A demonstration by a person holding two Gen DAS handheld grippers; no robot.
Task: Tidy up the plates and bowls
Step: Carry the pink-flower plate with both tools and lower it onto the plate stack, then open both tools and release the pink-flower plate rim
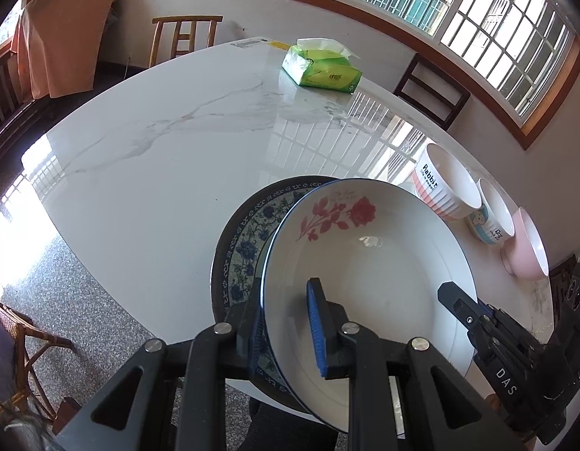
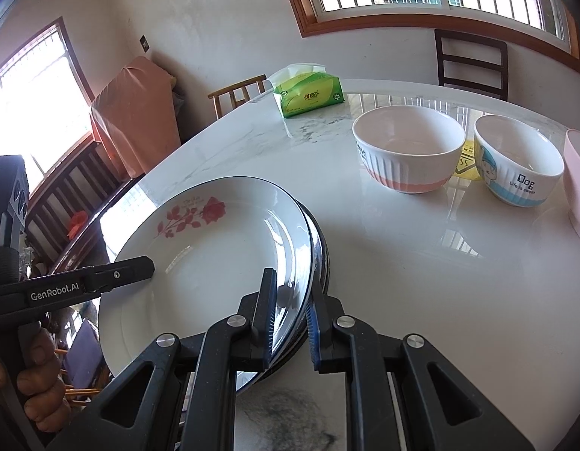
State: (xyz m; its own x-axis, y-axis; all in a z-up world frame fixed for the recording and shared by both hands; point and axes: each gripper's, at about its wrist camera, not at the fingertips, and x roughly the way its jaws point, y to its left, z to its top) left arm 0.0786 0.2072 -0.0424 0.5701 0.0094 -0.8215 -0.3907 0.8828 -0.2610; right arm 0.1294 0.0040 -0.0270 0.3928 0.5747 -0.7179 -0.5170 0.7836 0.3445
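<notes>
Table: white marble-look top [image 2: 383, 263]
Near edge: plate stack [image 2: 214, 259]
Right side: 3 bowls [image 2: 408, 150] in a row
Far end: green tissue pack [image 2: 308, 96]

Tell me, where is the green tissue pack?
The green tissue pack lies at the table's far side near the window, beyond the pink-banded bowl.

Your left claw [image 1: 286, 323] and right claw [image 2: 290, 329] are black linkages with silver pivot screws and ribbed blue pads; white lettering reads "GenRobot.AI" and "DAS" on their sides
</notes>
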